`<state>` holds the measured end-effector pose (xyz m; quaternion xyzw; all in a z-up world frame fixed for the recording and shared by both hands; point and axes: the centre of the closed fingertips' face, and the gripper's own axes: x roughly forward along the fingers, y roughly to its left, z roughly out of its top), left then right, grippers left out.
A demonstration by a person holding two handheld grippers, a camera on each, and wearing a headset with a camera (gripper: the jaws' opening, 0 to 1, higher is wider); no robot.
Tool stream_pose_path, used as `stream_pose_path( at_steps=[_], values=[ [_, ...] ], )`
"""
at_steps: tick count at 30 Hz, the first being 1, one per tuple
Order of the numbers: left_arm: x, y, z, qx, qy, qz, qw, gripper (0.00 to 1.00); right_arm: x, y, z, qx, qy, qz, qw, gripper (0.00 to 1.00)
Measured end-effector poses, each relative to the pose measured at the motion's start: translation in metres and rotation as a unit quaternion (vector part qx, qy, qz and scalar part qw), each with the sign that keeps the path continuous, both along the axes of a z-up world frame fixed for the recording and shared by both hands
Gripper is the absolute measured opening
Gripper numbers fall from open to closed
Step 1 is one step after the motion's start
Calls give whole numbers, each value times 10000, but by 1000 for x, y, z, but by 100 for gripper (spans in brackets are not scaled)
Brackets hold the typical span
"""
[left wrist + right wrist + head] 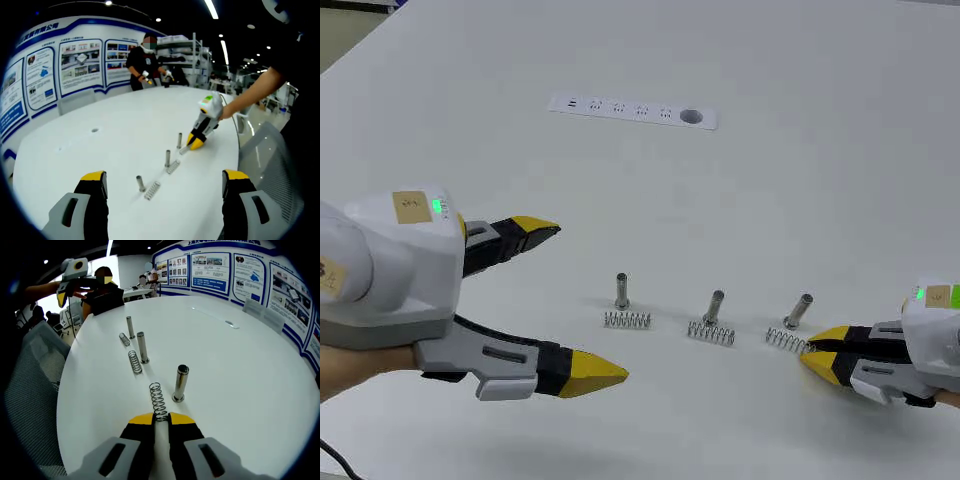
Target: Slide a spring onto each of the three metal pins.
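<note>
Three short metal pins stand upright in a row on the white table: left pin (622, 291), middle pin (714, 307), right pin (800, 310). In front of each lies a spring: left spring (627, 320), middle spring (711, 333), right spring (785, 341). My right gripper (810, 354) rests low on the table, its yellow tips shut on the near end of the right spring (158, 399), beside the right pin (179, 383). My left gripper (578, 302) hovers left of the row, wide open and holding nothing; its view shows the left pin (141, 183) and left spring (152, 190).
A flat white socket strip (632, 110) lies farther back on the table. A mesh chair (30, 390) stands at the table's edge. A person (145, 62) stands at the far side of the round table, in front of wall posters.
</note>
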<state>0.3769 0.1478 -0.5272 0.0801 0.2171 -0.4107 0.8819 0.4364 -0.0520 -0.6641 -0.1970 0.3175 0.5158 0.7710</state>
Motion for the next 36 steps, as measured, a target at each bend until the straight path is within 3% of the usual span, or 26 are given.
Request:
stream_pose_path(
  at_steps=[7, 11, 16, 19, 23, 27, 30, 36],
  values=[
    [-8, -6, -3, 17, 74, -125, 9999, 95, -6, 2, 0, -186, -27, 146, 9997, 10],
    [-12, -11, -4, -8, 107, -207, 9997, 94, -10, 5, 13, -35, -42, 122, 9999, 10],
    [-15, -19, -4, -132, 147, -353, 9992, 89, -27, 17, 41, 136, -181, 606, 9979, 10],
    [-15, -31, -1, -541, 274, -385, 9974, 84, -43, 29, 63, 226, -306, 970, 9946, 10],
    [-18, -45, -2, -509, 206, -561, 9969, 75, -53, 42, 86, 321, -467, 1224, 9909, 10],
    [-24, -66, -7, -532, 178, -753, 9956, 75, -65, 58, 104, 326, -690, 1545, 9850, 10],
    [-29, -76, -11, -508, 177, -903, 9945, 71, -72, 68, 114, 378, -695, 1643, 9832, 10],
    [-39, -95, 0, -632, 9, -1169, 9911, 63, -90, 86, 134, 444, -821, 1948, 9764, 10]
  ],
)
